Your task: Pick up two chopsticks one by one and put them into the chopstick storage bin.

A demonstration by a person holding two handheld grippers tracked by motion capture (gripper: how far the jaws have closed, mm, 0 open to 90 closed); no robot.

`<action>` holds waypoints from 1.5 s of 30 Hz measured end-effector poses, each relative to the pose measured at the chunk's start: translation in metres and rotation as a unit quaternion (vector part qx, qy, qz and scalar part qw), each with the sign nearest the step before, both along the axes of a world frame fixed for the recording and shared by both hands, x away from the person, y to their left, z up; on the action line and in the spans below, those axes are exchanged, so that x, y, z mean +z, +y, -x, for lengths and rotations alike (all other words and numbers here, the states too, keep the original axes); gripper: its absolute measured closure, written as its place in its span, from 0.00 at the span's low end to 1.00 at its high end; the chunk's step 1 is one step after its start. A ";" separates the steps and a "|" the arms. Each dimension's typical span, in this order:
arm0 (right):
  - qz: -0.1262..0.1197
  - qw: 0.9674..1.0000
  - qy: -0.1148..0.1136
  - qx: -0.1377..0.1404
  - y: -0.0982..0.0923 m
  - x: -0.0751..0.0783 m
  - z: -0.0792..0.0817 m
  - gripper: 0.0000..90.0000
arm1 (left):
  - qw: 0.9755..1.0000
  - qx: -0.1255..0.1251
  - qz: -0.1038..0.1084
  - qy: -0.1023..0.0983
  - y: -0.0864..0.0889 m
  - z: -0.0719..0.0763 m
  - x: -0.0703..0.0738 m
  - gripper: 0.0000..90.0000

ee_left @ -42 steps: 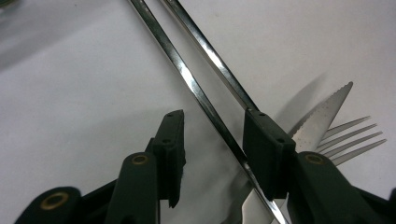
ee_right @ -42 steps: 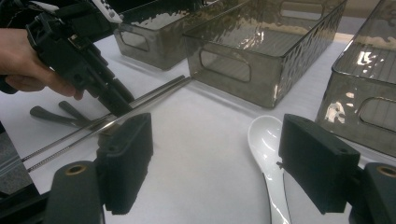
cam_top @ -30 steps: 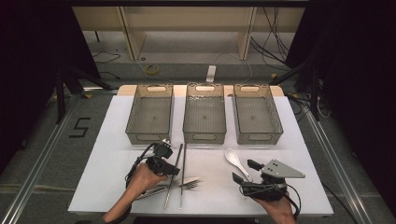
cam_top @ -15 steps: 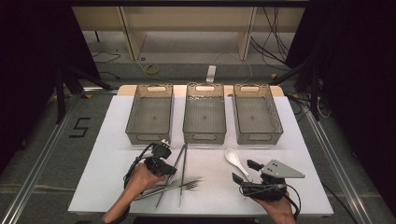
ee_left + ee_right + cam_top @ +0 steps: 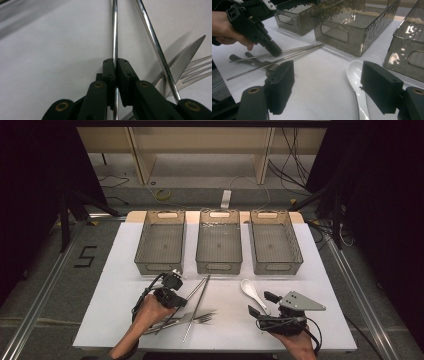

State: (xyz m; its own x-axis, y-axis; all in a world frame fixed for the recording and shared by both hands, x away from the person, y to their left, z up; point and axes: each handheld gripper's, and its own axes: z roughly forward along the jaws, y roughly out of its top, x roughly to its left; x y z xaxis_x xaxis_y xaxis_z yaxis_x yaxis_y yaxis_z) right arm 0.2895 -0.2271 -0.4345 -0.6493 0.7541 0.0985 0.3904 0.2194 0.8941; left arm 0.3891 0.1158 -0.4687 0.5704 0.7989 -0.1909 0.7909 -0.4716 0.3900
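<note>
On the white table [image 5: 125, 270], the left gripper [image 5: 115, 72] pinches one chopstick [image 5: 114, 30] (right gripper [image 5: 327, 82] spread, idle), probably needing a lift toward a bin.

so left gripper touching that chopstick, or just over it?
Touching. In the left gripper view the left gripper has its jaws closed on one metal chopstick, no gap on either side. The second chopstick runs free beside it.

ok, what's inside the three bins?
Nothing visible: the left bin, middle bin and right bin show bare floors. The near walls hide a thin strip of each floor.
</note>
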 end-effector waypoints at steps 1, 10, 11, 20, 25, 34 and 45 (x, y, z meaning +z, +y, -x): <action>0.000 1.000 0.000 0.000 0.000 0.000 0.000 0.31 | 1.000 0.000 0.000 0.000 0.000 0.000 0.000 0.94; 0.000 1.000 0.000 0.000 0.000 0.000 0.000 0.31 | 1.000 -0.002 -0.004 -0.003 0.003 -0.001 0.001 0.94; -0.001 1.000 0.000 0.001 0.000 0.000 0.000 0.31 | 1.000 -0.003 -0.004 -0.002 0.004 -0.001 0.002 0.94; -0.001 1.000 -0.001 0.001 0.000 0.001 0.000 0.31 | 1.000 -0.013 0.005 -0.014 0.012 -0.001 0.013 0.94; -0.002 1.000 -0.001 0.002 -0.001 0.001 0.000 0.31 | 0.999 -0.018 0.015 -0.025 0.018 0.002 0.024 0.94; -0.006 1.000 -0.003 0.000 -0.001 0.001 0.000 0.31 | 0.997 -0.004 0.057 -0.048 0.035 -0.001 0.044 0.94; -0.010 1.000 -0.006 -0.003 -0.002 0.002 0.001 0.31 | 0.994 0.022 0.081 -0.074 0.055 -0.009 0.064 0.94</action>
State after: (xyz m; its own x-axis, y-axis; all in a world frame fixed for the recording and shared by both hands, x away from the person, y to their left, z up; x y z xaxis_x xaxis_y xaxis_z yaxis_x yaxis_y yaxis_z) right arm 0.2885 -0.2295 -0.4326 -0.6466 0.7553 0.1065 0.3812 0.1991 0.9028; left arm 0.3976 0.1704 -0.4051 0.5678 0.7889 -0.2351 0.7373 -0.3603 0.5715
